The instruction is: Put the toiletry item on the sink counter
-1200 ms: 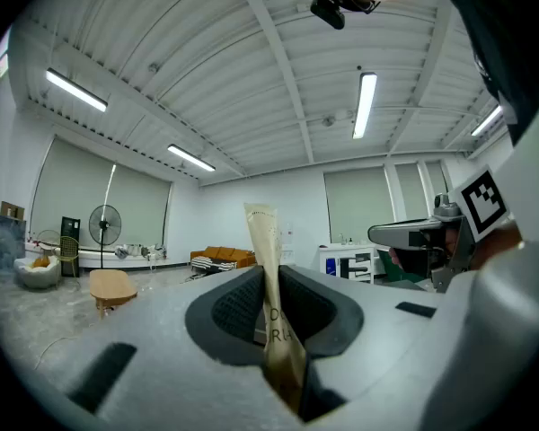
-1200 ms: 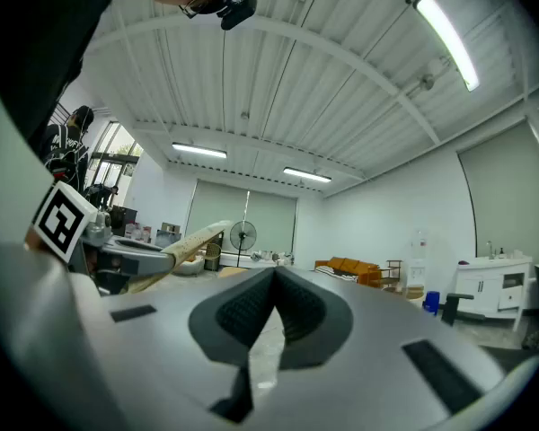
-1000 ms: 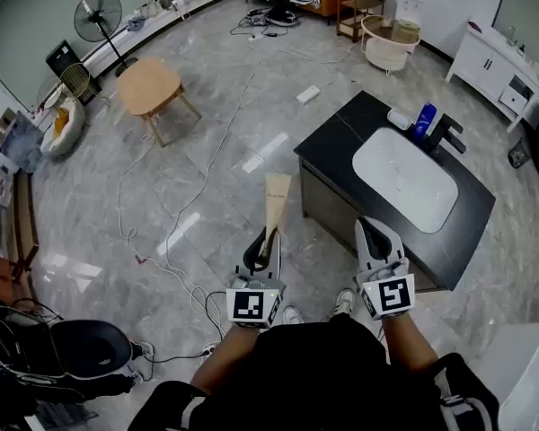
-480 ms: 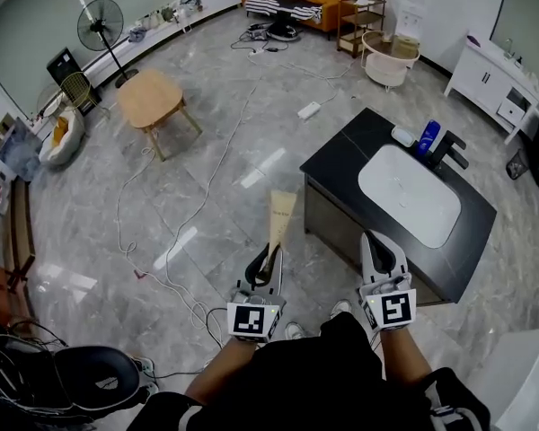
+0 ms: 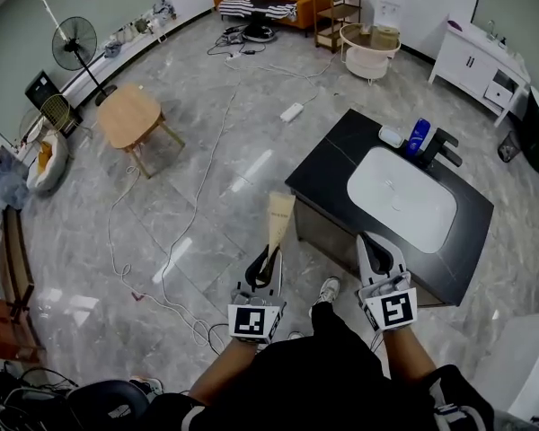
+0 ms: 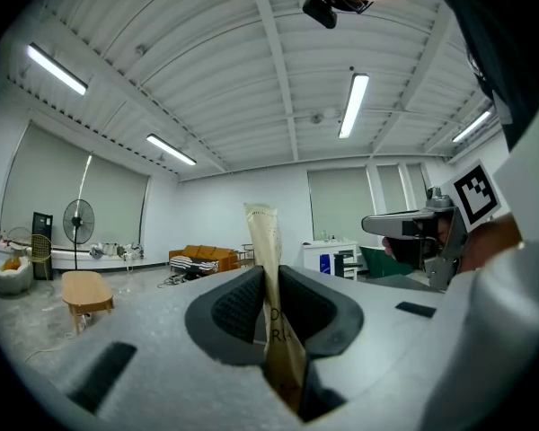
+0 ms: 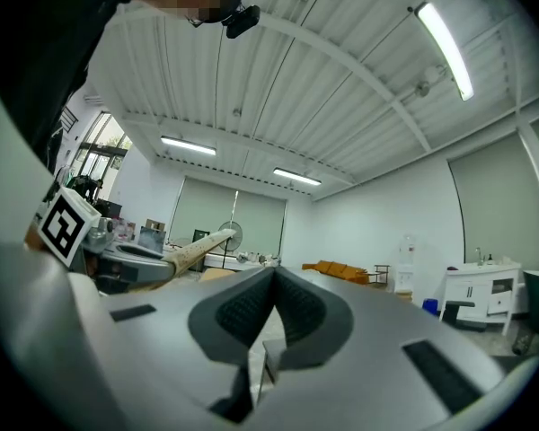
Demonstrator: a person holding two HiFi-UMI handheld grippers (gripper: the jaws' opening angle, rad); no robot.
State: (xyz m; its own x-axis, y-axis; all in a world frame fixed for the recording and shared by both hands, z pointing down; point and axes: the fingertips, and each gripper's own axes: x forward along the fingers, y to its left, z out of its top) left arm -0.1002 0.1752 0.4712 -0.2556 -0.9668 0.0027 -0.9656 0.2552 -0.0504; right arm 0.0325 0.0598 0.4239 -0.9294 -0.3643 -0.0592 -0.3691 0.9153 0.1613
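Toiletry tube is sitting pinched by its lower end in the left gripper, jaws nearly together on it, long axis pointing forward past the jaw tips, hanging over the floor. Sink counter is lying ahead and to the right of the tube. The right gripper is hovering nearer the counter, jaws pressed together on nothing, so I'm judging the left needs to go forward-right.

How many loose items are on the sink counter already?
2: a blue bottle beside the faucet, and a small white item just left of it. None seem hidden.
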